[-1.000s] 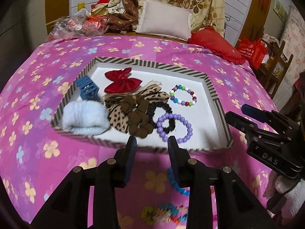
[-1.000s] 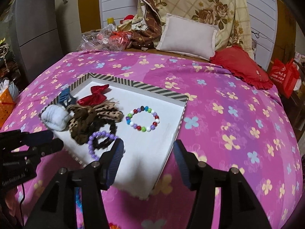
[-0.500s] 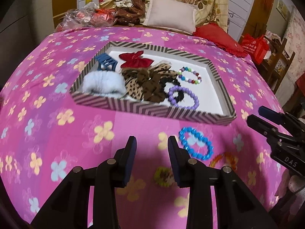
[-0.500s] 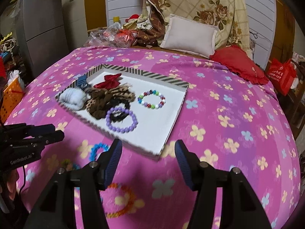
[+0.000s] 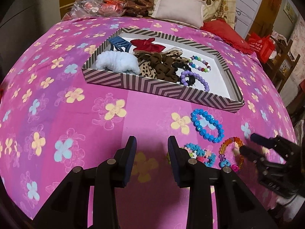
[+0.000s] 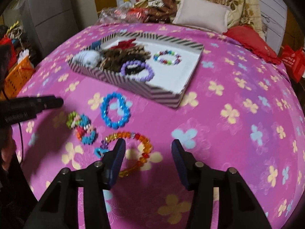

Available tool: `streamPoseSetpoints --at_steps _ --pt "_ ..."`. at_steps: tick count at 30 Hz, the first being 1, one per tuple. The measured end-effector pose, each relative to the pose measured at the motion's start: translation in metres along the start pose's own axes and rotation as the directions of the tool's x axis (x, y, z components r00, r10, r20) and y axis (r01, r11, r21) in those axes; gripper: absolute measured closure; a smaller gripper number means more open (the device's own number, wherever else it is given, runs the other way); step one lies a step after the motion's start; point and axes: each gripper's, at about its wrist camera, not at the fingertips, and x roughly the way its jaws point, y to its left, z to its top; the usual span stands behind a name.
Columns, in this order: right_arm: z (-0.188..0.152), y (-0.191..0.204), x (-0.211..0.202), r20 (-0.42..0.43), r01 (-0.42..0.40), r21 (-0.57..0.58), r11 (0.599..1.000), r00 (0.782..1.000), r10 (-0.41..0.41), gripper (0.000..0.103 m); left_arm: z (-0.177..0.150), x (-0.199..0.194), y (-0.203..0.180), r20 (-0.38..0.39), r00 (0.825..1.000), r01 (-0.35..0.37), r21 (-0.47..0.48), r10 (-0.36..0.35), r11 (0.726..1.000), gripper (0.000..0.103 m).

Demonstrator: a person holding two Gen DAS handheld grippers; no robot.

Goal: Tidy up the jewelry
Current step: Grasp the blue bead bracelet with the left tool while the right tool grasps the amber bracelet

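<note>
A striped box (image 5: 164, 90) on the pink flowered bedspread holds scrunchies, a red bow, a blue hair claw, a purple bead bracelet (image 5: 202, 80) and a multicolour one. In front of it lie a blue bead bracelet (image 5: 195, 123), a braided colourful bracelet (image 5: 198, 152) and an orange crystal bracelet (image 5: 231, 140). My left gripper (image 5: 152, 141) is open over bare bedspread, left of these. My right gripper (image 6: 148, 145) hovers just over the orange bracelet (image 6: 129, 134) with its jaws closing. Part of the ring lies between them, and the pads are not pressing on it.
A white pillow (image 5: 179, 12), a red cushion (image 5: 226, 32) and plastic bags crowd the head of the bed. An orange basket (image 6: 17, 76) and a grey cabinet stand off the left side. A red bag (image 5: 261, 45) and wooden furniture are on the right.
Both grippers have drawn back from the box towards the near side of the bed and sunk lower. The loose bracelets came into view. The right jaws have narrowed a little.
</note>
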Motion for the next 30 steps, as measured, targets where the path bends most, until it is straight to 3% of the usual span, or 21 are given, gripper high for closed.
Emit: streamPoseSetpoints --at_steps 11,20,30 --pt "-0.002 0.005 0.012 -0.025 0.036 -0.026 0.999 0.999 -0.036 0.053 0.002 0.003 0.01 -0.015 1.0 -0.006 -0.036 0.005 0.999 0.08" --pt "-0.002 -0.002 0.016 -0.01 0.047 -0.026 0.999 0.999 -0.047 0.061 0.013 0.011 -0.013 -0.029 0.999 0.035 -0.023 -0.035 0.999 0.08" --pt "-0.004 -0.002 0.016 0.01 0.044 -0.04 0.998 0.999 -0.043 0.061 0.026 0.039 -0.044 -0.079 0.995 0.053 -0.009 -0.054 0.999 0.08"
